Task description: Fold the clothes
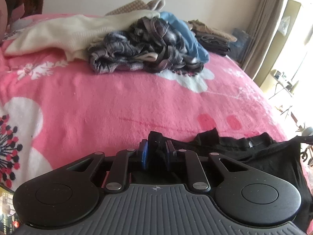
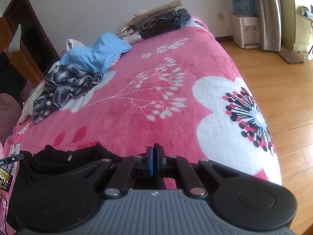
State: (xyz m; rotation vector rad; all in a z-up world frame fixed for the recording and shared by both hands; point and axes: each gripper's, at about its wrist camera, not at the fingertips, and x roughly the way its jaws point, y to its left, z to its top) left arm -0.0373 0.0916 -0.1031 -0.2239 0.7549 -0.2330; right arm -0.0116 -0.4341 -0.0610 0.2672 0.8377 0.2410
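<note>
The black garment (image 1: 264,156) is running off the bed's near edge, its lower part hiding behind the left gripper (image 1: 156,150). A person's socked foot (image 2: 16,37) is getting cut off at the left frame edge.

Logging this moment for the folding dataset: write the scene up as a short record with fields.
surface: pink floral blanket covering the bed
left gripper: shut on black garment
right gripper: shut, a thin dark edge between its pads, too little to identify
black garment: lies at the near edge of the bed
unfolded pile: plaid shirt, blue garment, cream garment
folded stack: far end of bed, by the wall
</note>
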